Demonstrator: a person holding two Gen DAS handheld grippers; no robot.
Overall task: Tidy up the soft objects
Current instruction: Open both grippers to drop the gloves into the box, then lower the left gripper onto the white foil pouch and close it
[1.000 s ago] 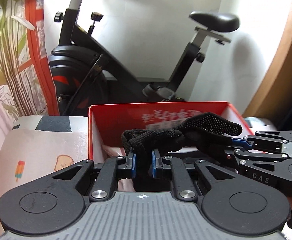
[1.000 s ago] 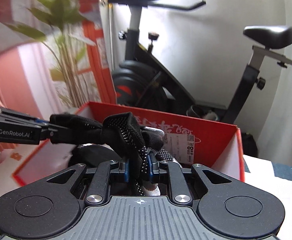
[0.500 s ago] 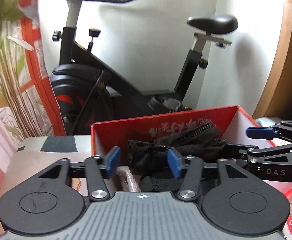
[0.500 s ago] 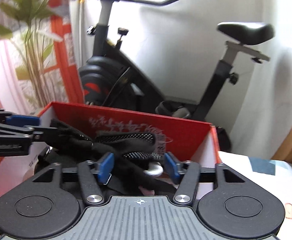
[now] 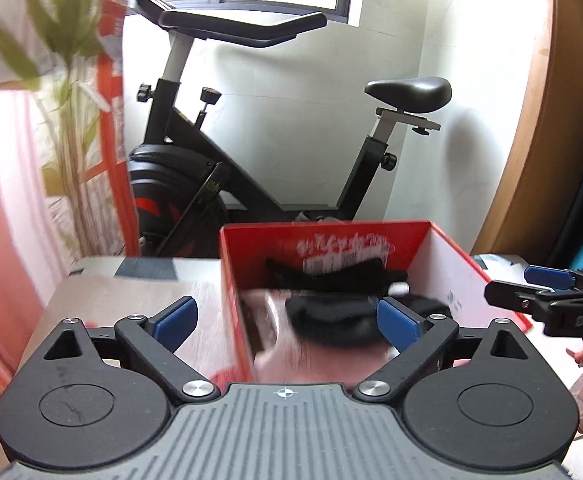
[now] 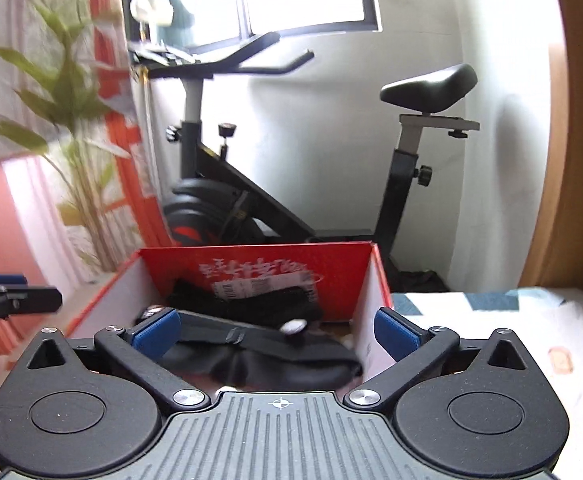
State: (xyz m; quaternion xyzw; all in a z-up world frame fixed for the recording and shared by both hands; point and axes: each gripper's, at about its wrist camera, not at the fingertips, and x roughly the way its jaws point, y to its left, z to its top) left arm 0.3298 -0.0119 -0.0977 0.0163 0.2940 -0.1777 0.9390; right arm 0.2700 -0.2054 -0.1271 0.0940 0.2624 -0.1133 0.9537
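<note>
The black glove lies loose inside the red box, against the far wall under the white label, its long axis running across the frame from left to right. In the right wrist view it sits in the middle of the picture, just above and beyond the blue pads; a second dark soft item lies nearer, low in the box. In the left wrist view the glove shows at centre right, blurred.

The right gripper has just been opening and its jaws now stand spread wide, pinching nothing; the dark pile shows between the pads but neither pad presses it. The left gripper has likewise just been opening and is spread and empty, its left pad over the tabletop outside the box wall, its right pad over the box.

Both grippers face the box from the near side, so the glove lies ahead of and below each; the right one looks squarer to it. An exercise bike stands behind.
</note>
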